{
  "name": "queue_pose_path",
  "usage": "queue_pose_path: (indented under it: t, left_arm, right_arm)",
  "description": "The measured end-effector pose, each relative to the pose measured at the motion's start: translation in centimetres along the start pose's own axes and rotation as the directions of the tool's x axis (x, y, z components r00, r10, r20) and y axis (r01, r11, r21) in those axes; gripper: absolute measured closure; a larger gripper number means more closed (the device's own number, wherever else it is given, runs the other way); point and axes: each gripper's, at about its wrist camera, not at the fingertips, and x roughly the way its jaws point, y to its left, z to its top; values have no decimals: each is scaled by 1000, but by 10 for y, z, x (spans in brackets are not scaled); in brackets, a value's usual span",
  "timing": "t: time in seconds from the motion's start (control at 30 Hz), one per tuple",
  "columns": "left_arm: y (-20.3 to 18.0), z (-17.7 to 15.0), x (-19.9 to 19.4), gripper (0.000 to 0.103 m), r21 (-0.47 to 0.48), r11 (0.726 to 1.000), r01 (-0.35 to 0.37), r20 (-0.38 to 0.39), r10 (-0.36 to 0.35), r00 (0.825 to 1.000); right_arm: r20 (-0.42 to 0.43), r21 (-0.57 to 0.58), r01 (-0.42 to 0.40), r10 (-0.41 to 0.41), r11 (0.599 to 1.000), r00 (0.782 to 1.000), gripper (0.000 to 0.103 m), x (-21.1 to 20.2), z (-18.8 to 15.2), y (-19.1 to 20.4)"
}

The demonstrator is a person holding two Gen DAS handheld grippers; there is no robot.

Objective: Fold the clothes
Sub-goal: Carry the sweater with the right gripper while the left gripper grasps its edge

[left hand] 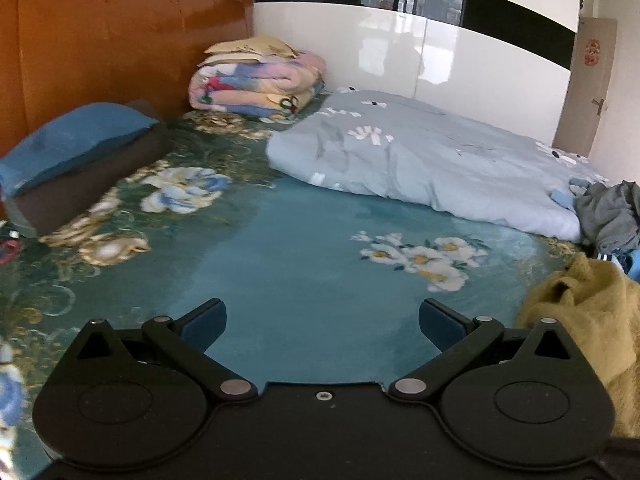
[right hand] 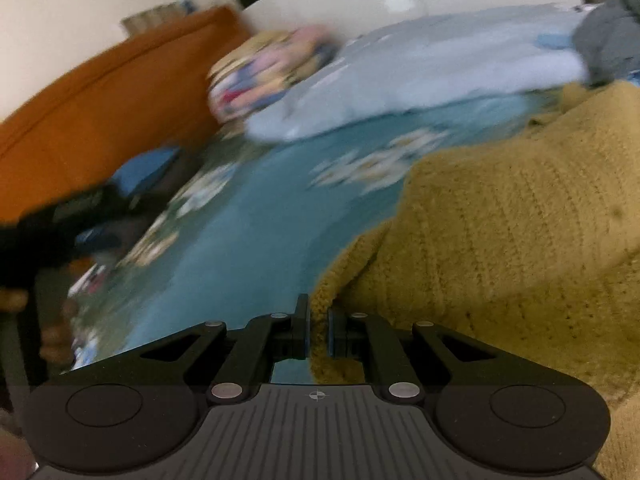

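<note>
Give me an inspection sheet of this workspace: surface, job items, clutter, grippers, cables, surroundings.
Surface: bed sheet, teal with flower print, bare in the middle.
Job's things: yellow knit sweater, bunched at the right; grey garment crumpled beyond it.
Clutter: light blue duvet, folded quilt stack, blue pillow.
Grippers: left gripper open, holding nothing, over the sheet; right gripper shut on the sweater's edge.
Cables: nothing seen.
Surroundings: wooden headboard, white wardrobe, door.
</note>
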Motion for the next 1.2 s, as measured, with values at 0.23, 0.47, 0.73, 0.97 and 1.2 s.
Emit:
queue_pose_path:
  t: [0.23,0.47,0.73,0.97,1.2]
  left_arm:
    - [17,-13,-11,1,-13,1000,-24,-31,23,999]
    - [15,-19,-2,1,-15,1000,-5,-48,4,999]
    - [4,-27,16,1,-4,1000,18,-84,-18,996]
    - [-3,-28,32,1,22,1000,15,-96,-13,995]
    - [-9,-30,38,1,26,999,25,-103,-22,994]
  right_arm:
    - [-93,-105,-11,2,994,996,95,6,-28,50]
    - [-5,-181,156,-159,971,987,57,-21,-11,50]
    - [103,-251,367,-352,896,930,34,5,50,41]
    - [-25,-338,455,-491,824,871,36,91,82,24]
    - [-139,-354,468,-540,810,830,69,101,58,3]
